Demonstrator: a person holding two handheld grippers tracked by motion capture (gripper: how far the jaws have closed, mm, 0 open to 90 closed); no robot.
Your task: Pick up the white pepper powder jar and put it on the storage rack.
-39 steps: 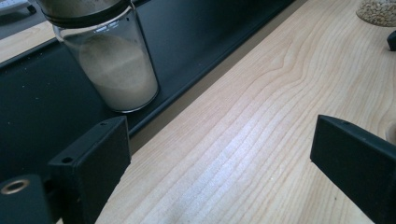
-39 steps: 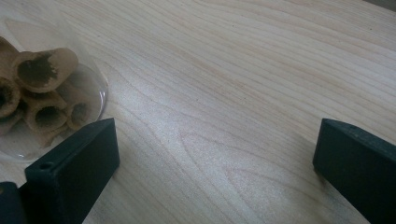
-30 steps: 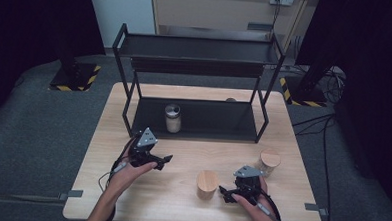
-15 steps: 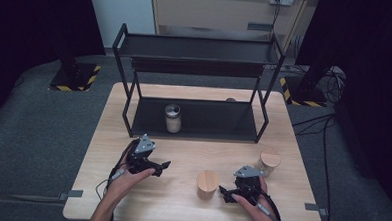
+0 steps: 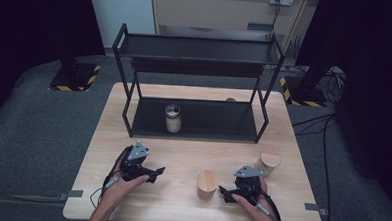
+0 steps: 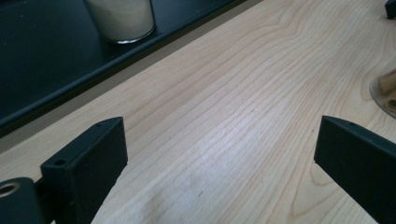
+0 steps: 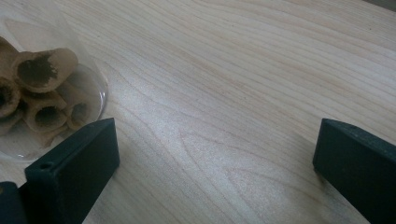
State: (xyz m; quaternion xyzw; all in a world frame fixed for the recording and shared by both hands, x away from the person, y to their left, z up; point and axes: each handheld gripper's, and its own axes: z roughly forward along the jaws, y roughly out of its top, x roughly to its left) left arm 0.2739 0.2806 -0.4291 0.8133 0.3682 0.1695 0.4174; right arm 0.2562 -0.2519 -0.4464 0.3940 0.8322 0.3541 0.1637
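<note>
My left gripper rests low over the table's front left, jaws wide open and empty, pointing right. In the left gripper view its jaws frame bare wood, with a silver-lidded jar ahead on the rack's lower shelf. My right gripper is open at the front right, pointing left, just right of a wood-lidded jar. In the right gripper view, beside the left jaw of the open gripper, that glass jar shows brown rolled sticks inside.
A black two-tier rack takes up the back half of the table. The silver-lidded jar stands on its lower shelf. A second wood-lidded jar stands at the right. Dark floor surrounds the table.
My left gripper has come down and back toward the front edge of the table. The right gripper and the jars have stayed put.
</note>
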